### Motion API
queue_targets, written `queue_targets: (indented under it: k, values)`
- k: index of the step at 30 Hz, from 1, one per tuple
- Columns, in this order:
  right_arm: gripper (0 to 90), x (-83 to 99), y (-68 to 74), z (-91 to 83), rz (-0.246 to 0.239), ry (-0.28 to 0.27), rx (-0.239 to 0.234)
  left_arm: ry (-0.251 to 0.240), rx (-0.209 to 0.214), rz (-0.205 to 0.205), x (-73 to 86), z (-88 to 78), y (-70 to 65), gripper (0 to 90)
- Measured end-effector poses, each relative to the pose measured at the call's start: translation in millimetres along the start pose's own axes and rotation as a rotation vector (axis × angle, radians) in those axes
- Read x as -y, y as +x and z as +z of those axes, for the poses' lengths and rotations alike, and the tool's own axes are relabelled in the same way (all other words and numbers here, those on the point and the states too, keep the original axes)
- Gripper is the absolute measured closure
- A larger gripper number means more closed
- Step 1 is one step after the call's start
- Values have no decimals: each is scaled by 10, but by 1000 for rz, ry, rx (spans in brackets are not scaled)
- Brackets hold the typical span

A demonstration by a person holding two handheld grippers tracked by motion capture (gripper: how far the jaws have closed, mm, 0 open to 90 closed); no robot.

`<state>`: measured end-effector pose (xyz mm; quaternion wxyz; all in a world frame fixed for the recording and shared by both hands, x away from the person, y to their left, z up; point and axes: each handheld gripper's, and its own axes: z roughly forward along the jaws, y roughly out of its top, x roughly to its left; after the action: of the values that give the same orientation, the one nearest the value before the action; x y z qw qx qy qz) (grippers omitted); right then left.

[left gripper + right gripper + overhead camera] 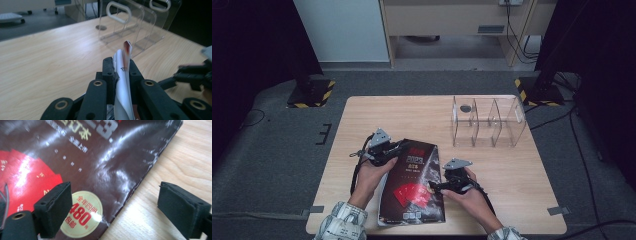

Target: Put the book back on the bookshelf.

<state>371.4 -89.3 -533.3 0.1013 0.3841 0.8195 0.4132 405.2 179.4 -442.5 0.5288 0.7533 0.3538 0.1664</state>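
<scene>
We are watching the left hand-held gripper (121,71) pinching the book (412,182) by its cover; the right hand-held gripper (115,207) is spread — the thin cover risks tearing or slipping free.

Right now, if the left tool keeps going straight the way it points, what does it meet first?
Probably the clear rack. The left tool, shut on the magazine edge, points across bare table toward its dividers, though depth is hard to judge.

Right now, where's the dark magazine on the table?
In the high view the magazine lies on the table's near edge, between the two hands; the left gripper pinches its top left edge, with the clear organizer beyond at right.
</scene>
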Motion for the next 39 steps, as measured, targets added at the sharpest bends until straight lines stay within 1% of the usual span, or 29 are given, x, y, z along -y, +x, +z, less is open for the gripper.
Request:
queue_targets:
  k: [3,6,7,9,11,13,14,15,16,18,19,20,21,22,23,24,25,26,27,29,31,32,34,36,39]
  values:
    - [121,5,-5,11,0,8,-20,-48,37,-19,-64,-47,-37,812]
    - [122,4,-3,22,15,8,-53,-77,64,-15,-123,-81,-97,812]
    - [128,0,3,22,26,5,-74,-83,69,-16,-133,-84,-111,812]
    - [127,0,7,23,31,5,-83,-90,80,-6,-158,-94,-134,812]
    - [130,2,17,33,48,11,-113,-94,91,-2,-172,-98,-151,812]
    - [151,4,26,38,48,14,-134,-94,94,4,-178,-92,-165,812]
    - [157,5,34,41,39,15,-148,-90,89,6,-173,-83,-169,812]
    - [158,8,49,44,34,15,-150,-82,80,15,-167,-75,-170,810]
    - [159,10,57,47,26,13,-147,-68,61,26,-154,-59,-172,806]
    - [161,18,82,54,9,9,-134,-27,24,47,-104,-12,-155,787]
    - [161,26,100,59,-9,5,-119,-12,0,48,-75,14,-135,731]
    - [161,29,111,61,-14,5,-112,1,-41,41,-52,31,-108,644]
    - [165,29,112,61,-19,5,-110,4,-62,38,-43,35,-91,526]
    - [172,29,112,62,-20,5,-110,5,-105,42,-24,35,-48,445]
    - [174,29,113,60,-25,6,-107,13,-138,70,-10,28,-21,385]
    - [174,29,114,61,-26,6,-105,22,-170,102,7,19,1,354]
    - [176,29,117,62,-27,6,-103,37,-188,114,28,9,28,321]
    - [177,30,120,62,-30,7,-101,53,-197,111,58,-4,58,303]
    - [177,29,121,59,-34,12,-101,62,-207,106,88,-9,80,299]
    - [177,29,127,63,-38,10,-96,115,-257,122,195,-26,144,308]
    - [178,29,133,63,-44,11,-91,165,-275,119,305,-34,204,324]
    - [178,29,135,62,-45,13,-90,199,-288,125,373,-38,233,329]
    - [180,29,137,63,-46,13,-88,250,-295,135,465,-54,273,341]
    - [183,29,137,62,-45,14,-88,277,-289,126,541,-80,298,369]
    - [192,29,133,61,-43,12,-86,309,-282,117,603,-98,316,382]
